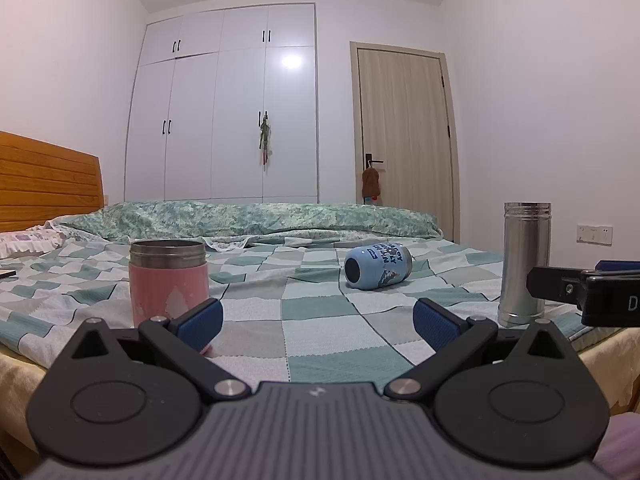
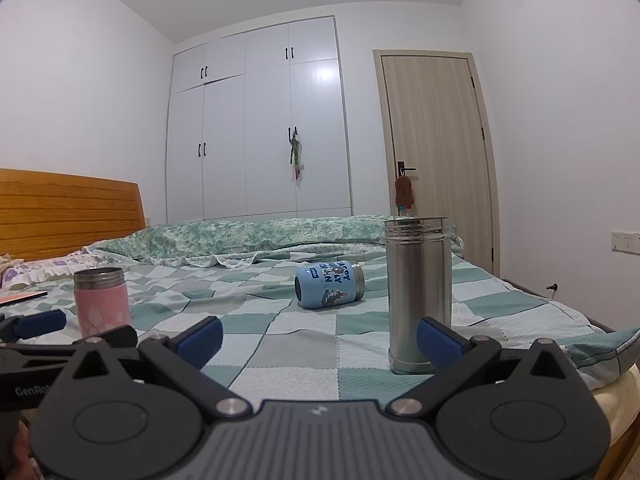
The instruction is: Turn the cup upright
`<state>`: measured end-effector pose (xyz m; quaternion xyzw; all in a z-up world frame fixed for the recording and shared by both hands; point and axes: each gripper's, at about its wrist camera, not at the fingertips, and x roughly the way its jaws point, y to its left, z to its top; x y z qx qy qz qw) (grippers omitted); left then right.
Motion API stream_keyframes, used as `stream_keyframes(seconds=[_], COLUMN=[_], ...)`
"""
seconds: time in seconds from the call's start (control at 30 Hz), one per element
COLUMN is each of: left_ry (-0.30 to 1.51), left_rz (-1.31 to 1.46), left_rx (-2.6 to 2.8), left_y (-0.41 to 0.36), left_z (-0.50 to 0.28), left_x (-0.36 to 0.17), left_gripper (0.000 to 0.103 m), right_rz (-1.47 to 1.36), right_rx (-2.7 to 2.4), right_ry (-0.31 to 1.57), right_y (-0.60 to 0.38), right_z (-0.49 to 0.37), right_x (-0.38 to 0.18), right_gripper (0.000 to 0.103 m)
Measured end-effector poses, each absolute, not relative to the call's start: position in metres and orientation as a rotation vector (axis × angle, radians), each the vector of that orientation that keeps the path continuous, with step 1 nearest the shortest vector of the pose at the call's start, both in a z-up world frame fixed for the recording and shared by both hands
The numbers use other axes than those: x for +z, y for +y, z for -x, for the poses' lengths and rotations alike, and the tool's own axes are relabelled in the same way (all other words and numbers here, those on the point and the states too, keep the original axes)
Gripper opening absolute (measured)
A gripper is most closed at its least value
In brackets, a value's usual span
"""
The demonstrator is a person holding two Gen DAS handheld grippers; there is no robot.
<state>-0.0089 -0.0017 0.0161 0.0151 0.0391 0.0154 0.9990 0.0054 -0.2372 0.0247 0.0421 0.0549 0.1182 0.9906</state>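
Blue cup [image 1: 378, 267] lies on its side on the bed [image 1: 320, 312], its dark round base turned toward the cameras and its metal-rimmed mouth pointing away toward 2 o'clock. In the left wrist view it sits at about 1 o'clock from the left tool [image 1: 318, 322]; in the right wrist view the same cup [image 2: 329, 285] sits at about 12 o'clock from the right tool [image 2: 319, 338]. Printed lettering on its wall reads upside down.

Left tool: released, its two blue-padded fingers [image 1: 200, 320] spread wide with only checked bedspread between them, well apart from the cup. Right tool: likewise released, its fingers [image 2: 438, 342] spread and holding nothing. From the left wrist camera the right tool's finger also enters at 3 o'clock [image 1: 560, 284].

A pink cup [image 1: 168, 280] with a steel rim stands upright at 10 o'clock of the left tool, partly behind its left finger. A tall steel flask [image 2: 418, 292] stands upright at 1 o'clock of the right tool, just behind its right finger; whether they touch cannot be told.

Beyond the bedspread lie a rumpled green quilt [image 1: 248, 220], a wooden headboard [image 1: 48, 180] at 9 o'clock, a white wardrobe [image 1: 224, 104] and a closed door [image 1: 404, 132].
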Motion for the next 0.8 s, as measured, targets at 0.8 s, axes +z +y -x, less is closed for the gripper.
stream_keyframes(seconds=[0.8], left_ry=[0.066], left_rz=[-0.018], left_rx=[0.029], left_y=[0.0023], left_z=[0.011], left_x=[0.0163], left_gripper=[0.103], right_rz=[-0.074], right_rx=[0.24], right_ry=[0.115], right_y=[-0.2381], right_z=[-0.0082], right_x=[0.0247], right_gripper=[0.103])
